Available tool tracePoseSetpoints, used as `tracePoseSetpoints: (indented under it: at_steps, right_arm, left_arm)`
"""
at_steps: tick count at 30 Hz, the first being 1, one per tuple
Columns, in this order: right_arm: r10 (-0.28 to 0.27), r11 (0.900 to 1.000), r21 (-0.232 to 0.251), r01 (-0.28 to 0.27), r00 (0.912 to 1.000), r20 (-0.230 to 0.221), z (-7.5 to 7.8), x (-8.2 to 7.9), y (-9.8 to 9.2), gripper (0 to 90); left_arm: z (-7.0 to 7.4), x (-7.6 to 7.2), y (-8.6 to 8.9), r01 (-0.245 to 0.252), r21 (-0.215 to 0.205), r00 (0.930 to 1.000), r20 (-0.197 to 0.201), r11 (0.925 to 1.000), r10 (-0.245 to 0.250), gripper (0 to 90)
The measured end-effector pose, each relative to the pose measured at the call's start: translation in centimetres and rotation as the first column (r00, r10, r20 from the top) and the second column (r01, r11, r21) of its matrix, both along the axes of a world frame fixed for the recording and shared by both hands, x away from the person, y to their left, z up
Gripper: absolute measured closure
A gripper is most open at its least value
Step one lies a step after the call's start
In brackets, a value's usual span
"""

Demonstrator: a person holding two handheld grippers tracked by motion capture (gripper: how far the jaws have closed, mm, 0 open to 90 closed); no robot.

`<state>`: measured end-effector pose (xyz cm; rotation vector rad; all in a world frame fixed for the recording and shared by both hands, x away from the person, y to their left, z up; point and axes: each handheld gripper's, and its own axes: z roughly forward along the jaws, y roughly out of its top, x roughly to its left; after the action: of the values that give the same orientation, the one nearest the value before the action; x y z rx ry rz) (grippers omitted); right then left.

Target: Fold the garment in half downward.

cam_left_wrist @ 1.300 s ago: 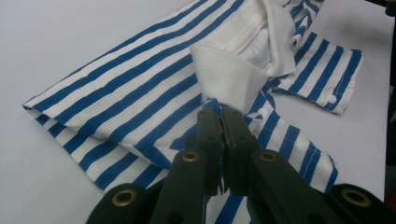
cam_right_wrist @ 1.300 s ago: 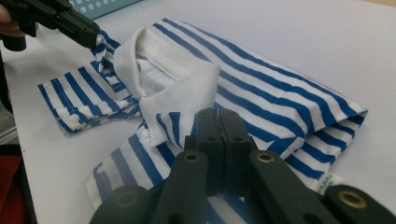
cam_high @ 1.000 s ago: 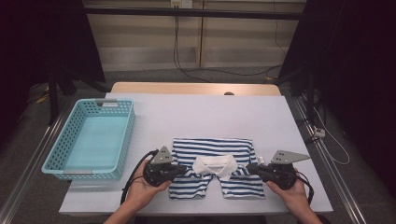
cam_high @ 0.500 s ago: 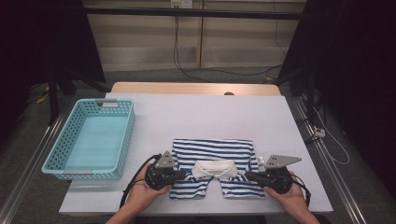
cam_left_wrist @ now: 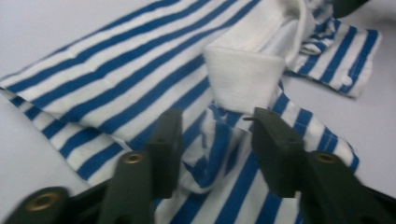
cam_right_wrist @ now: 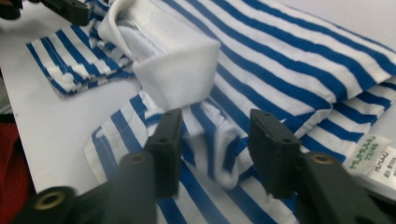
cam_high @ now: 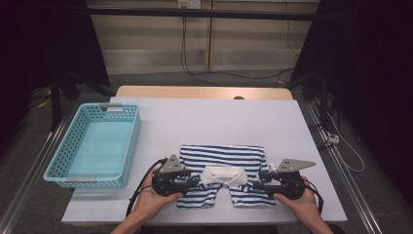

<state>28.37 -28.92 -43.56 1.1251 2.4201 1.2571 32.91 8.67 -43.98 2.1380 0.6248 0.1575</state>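
Both sets of jaws have just been opening, letting go of the striped shirt [cam_high: 221,165], which lies folded on the bench [cam_high: 272,122]; a raised fold sits between each spread pair. I back the left gripper [cam_left_wrist: 217,140] and right gripper [cam_right_wrist: 215,137] straight out, so no pad drags the fold.

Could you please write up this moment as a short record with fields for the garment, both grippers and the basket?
garment: blue-and-white striped shirt with a white collar, folded, lying on the table near its front edge
left gripper: jaws just opened, a raised fold of the shirt between them, pads not pressing
right gripper: jaws just opened, a raised fold between them, pads not pressing
basket: turquoise, empty, left of the shirt, apart from it
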Motion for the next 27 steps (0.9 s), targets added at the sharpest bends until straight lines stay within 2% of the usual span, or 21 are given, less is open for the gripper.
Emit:
tracePoseSetpoints:
  at_steps: [2,3,4,5,7,9,13,14,16,18,20,22,24,25,26,27]
  right_arm:
    - [-0.002,1.000,0.013,0.002,1.0000,0.004,0.2,0.2,0.1,45.8]
    - [-0.003,1.000,0.017,0.003,1.0000,0.005,0.3,0.2,0.2,44.3]
    - [-0.005,1.000,0.025,0.005,0.9999,0.013,0.5,0.3,0.3,42.7]
    - [-0.010,0.999,0.032,0.010,0.9998,0.020,0.7,0.4,0.4,40.0]
    - [-0.014,0.999,0.045,0.012,0.9994,0.031,1.2,0.7,0.7,39.8]
    - [-0.009,0.999,0.052,0.007,0.9992,0.038,1.5,1.1,0.9,39.8]
    - [0.003,0.998,0.055,-0.005,0.9995,0.033,1.9,2.3,1.5,43.1]
    - [0.009,0.998,0.060,-0.011,0.9994,0.033,1.9,2.6,1.7,46.4]
    - [0.019,0.998,0.061,-0.021,0.9995,0.026,1.9,3.2,2.2,47.4]
    - [0.027,0.997,0.067,-0.030,0.9988,0.041,2.2,3.9,2.7,52.0]
    - [0.038,0.997,0.065,-0.040,0.9986,0.037,2.4,4.3,3.3,54.9]
    - [0.054,0.997,0.047,-0.055,0.9980,0.032,2.5,4.9,4.0,58.4]
    - [0.065,0.997,0.047,-0.066,0.9977,0.015,2.2,5.5,4.4,61.6]
    - [0.074,0.996,0.040,-0.074,0.9972,0.010,1.9,5.7,4.5,63.4]
    - [0.074,0.996,0.042,-0.074,0.9972,0.004,1.8,5.7,4.6,63.8]
    - [0.079,0.996,0.051,-0.079,0.9968,-0.008,1.5,5.8,4.5,65.2]
  left_arm:
    - [0.1,0.1,-0.2,-0.038,-0.026,0.9991,0.015,0.9989,0.039,33.9]
    - [0.2,0.2,-0.2,-0.042,-0.016,0.9989,0.021,0.9990,0.043,27.5]
    - [0.2,0.4,-0.3,-0.045,-0.029,0.9984,0.032,0.9986,0.046,25.2]
    - [0.3,0.4,-0.3,-0.050,-0.037,0.9984,0.024,0.9980,0.051,22.6]
    - [0.3,0.8,-0.6,-0.054,-0.034,0.9982,0.023,0.9979,0.055,15.7]
    - [0.4,1.1,-1.0,-0.080,-0.028,0.9965,0.024,0.9964,0.081,10.9]
    - [0.9,2.1,-1.8,-0.090,-0.049,0.9956,0.024,0.9948,0.091,8.6]
    - [1.2,2.4,-2.0,-0.099,-0.036,0.9948,0.021,0.9945,0.099,8.6]
    - [1.5,2.8,-2.5,-0.097,-0.050,0.9951,0.016,0.9940,0.098,9.3]
    - [1.7,3.2,-3.1,-0.099,-0.061,0.9951,0.001,0.9932,0.099,13.1]
    - [1.7,3.6,-3.6,-0.082,-0.046,0.9966,0.004,0.9956,0.082,13.9]
    - [1.6,3.9,-3.8,-0.066,-0.052,0.9977,-0.017,0.9965,0.065,22.3]
    - [1.3,4.1,-4.0,-0.069,-0.049,0.9967,-0.045,0.9964,0.067,23.7]
    - [1.2,4.2,-4.0,-0.064,-0.063,0.9968,-0.052,0.9959,0.061,26.1]
    - [1.2,4.3,-3.9,-0.054,-0.057,0.9963,-0.070,0.9969,0.050,29.6]
    - [1.1,4.3,-3.9,-0.054,-0.058,0.9961,-0.072,0.9968,0.050,32.7]
